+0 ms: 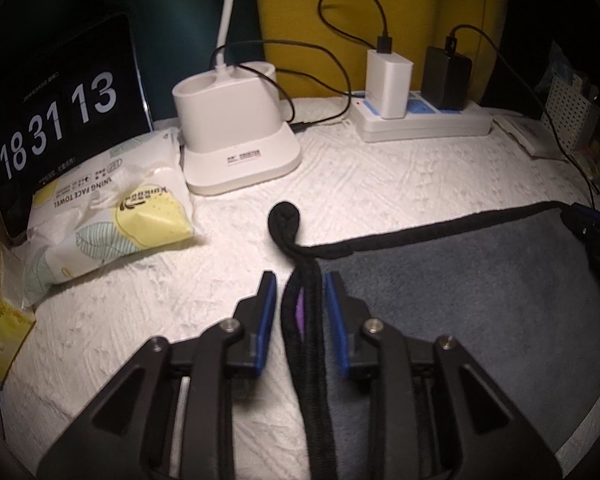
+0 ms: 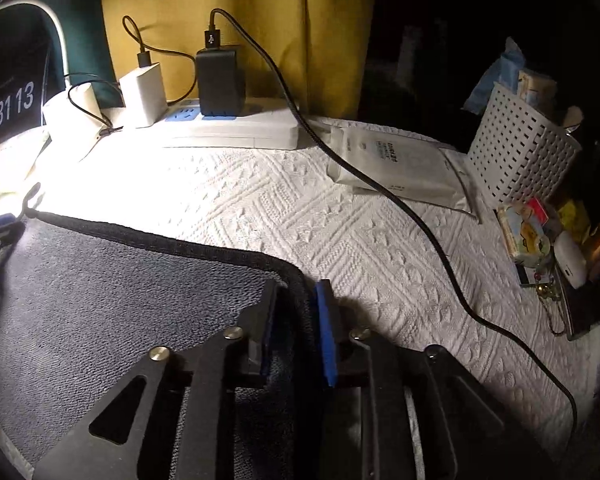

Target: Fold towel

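A grey towel (image 1: 460, 292) with black piping lies flat on the white textured cloth; it also shows in the right wrist view (image 2: 120, 292). Its black hanging loop (image 1: 285, 220) sticks out at the far left corner. My left gripper (image 1: 300, 292) is open, its blue pads either side of the towel's left edge and not touching it. My right gripper (image 2: 298, 300) is also open, straddling the towel's far right corner. The other gripper's tip shows at the right edge of the left wrist view (image 1: 592, 224).
At the back stand a white lamp base (image 1: 236, 136), a power strip (image 1: 420, 120) with chargers and a clock screen (image 1: 60, 112). A face-towel pack (image 1: 112, 216) lies left. A black cable (image 2: 420, 224), a white packet (image 2: 400, 168) and a white basket (image 2: 520, 156) lie right.
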### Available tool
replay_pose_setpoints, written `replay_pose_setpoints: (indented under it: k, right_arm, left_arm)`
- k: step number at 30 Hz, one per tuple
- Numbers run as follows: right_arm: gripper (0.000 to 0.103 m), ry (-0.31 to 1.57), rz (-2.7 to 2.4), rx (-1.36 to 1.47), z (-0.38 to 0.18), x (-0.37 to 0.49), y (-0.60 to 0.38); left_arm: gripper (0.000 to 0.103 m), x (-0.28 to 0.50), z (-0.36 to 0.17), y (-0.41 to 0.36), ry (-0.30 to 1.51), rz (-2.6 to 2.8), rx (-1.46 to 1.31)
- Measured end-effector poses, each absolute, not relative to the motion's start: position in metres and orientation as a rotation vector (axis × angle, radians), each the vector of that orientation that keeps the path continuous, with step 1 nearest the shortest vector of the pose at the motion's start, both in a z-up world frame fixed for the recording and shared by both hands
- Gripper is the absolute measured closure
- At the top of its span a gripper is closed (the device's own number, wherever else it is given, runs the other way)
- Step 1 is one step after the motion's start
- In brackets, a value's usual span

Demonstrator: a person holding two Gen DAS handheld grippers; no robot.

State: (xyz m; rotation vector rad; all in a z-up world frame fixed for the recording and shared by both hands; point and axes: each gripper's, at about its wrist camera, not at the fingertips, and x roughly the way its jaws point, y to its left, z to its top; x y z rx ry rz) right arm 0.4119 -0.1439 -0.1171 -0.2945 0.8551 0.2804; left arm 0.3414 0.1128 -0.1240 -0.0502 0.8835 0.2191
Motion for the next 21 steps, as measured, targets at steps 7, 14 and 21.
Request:
replay_pose_setpoints:
  k: [7, 14, 21]
  right_arm:
    - [0.07, 0.857, 0.272, -0.325, -0.116, 0.412, -0.144]
    - [0.068, 0.868, 0.266, -0.325, -0.11, 0.402, -0.147]
    - [0.068, 0.855, 0.257, -0.331, -0.101, 0.385, -0.15]
  left_arm:
    - [0.055, 0.33, -0.12, 0.118, 0.871, 0.243, -0.05]
    - [0.055, 0.312, -0.115, 0.119, 0.865, 0.25, -0.08]
    - [0.053, 0.298, -0.107, 0.115, 0.846, 0.241, -0.114]
